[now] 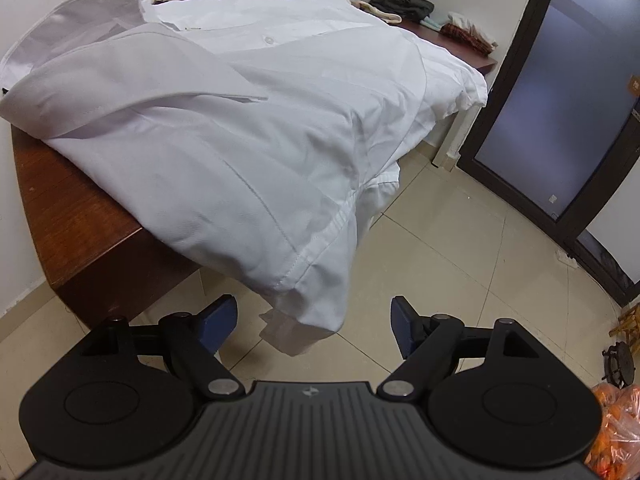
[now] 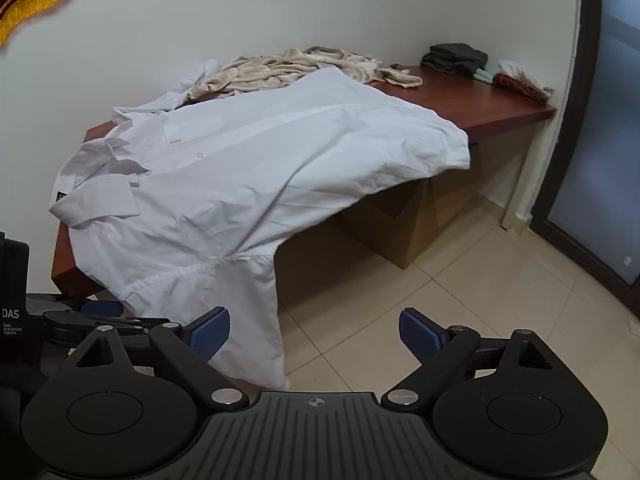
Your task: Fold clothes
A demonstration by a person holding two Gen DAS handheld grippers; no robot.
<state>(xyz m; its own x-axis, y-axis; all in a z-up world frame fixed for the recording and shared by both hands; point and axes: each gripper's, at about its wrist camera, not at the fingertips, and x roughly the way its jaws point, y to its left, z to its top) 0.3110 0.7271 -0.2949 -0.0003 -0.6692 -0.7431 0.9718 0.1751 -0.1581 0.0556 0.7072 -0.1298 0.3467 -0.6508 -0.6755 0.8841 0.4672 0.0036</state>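
A white button shirt lies spread over the brown wooden table, collar at the left. One sleeve hangs off the near corner toward the floor. My left gripper is open, and the sleeve's cuff dangles between its blue pads without touching them. In the right wrist view the same shirt drapes over the table, its sleeve hanging just beside the left pad of my right gripper. That gripper is open and holds nothing.
A heap of beige garments lies behind the shirt. Folded dark clothes and a red plaid cloth sit at the table's far end. A cardboard box stands under the table. A dark-framed door is at right, over tiled floor.
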